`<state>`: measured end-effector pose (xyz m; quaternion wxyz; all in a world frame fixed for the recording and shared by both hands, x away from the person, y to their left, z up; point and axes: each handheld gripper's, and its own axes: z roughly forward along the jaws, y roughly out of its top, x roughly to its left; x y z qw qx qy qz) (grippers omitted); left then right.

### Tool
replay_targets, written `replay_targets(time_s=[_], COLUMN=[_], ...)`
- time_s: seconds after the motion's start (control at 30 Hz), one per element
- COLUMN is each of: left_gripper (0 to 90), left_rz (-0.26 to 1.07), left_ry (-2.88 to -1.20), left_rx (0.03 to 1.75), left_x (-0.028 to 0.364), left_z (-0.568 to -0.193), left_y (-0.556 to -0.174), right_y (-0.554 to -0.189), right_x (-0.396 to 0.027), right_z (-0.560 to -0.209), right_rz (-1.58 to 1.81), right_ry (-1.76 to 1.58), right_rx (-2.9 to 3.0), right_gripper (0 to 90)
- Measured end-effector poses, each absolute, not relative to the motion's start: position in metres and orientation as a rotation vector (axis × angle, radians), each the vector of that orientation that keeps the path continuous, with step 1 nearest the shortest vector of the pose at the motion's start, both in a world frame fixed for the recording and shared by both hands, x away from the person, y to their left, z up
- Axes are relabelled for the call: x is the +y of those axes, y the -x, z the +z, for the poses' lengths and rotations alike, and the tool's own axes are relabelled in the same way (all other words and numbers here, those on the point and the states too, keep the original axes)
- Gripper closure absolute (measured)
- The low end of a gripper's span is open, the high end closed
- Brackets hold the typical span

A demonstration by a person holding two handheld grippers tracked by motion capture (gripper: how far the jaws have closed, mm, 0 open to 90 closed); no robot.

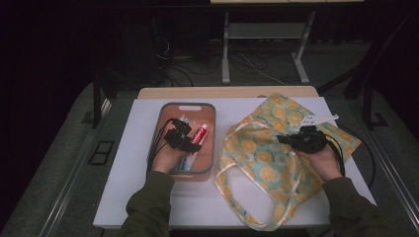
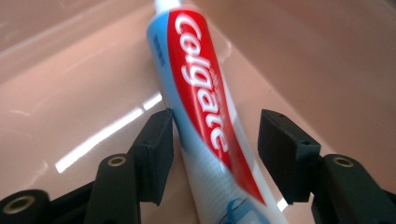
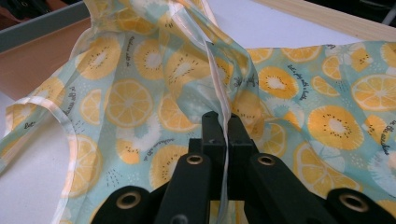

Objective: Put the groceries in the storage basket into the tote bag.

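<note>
Two tongs (image 2: 215,154) astride toothpaste (image 2: 201,93), unpressed up close

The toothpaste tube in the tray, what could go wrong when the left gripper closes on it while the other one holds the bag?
The left gripper straddles the toothpaste tube with a gap at the right-hand pad. The glossy, rounded tube may squirt sideways across the tray as the pads close. The right gripper pinches just the thin edge of the fruit-print bag, so that edge could slip free and the mouth might sag shut.
</note>
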<state>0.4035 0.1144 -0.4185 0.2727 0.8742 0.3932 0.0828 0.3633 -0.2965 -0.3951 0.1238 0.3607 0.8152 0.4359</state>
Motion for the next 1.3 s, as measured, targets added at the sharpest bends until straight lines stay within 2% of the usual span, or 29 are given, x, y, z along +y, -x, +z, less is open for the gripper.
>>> replay_targets(time_s=[0.13, 0.4, 0.57, 0.97, 1.3], left_gripper=[48.0, 67.1, 73.4, 75.6, 75.7], left_rz=[0.179, 0.158, 0.147, 0.191, 0.201], left_ry=[-2.375, -2.361, -2.350, -2.290, -2.221], left_rx=[1.062, 1.098, 1.120, 1.117, 0.964], left_x=[0.112, 0.113, 0.114, 0.123, 0.116], left_z=[-0.422, -0.419, -0.414, -0.385, -0.335], left_y=[-0.405, -0.404, -0.404, -0.407, -0.386], right_y=[-0.363, -0.363, -0.363, -0.363, -0.363], right_x=[-0.296, -0.295, -0.294, -0.296, -0.296], right_z=[-0.395, -0.395, -0.396, -0.395, -0.395], right_rz=[1.269, 1.264, 1.262, 1.268, 1.269], right_ry=[-1.048, -1.047, -1.046, -1.048, -1.052], right_rx=[2.377, 2.376, 2.378, 2.375, 2.373], right_gripper=[89.0, 89.0, 89.0, 89.0, 89.1])
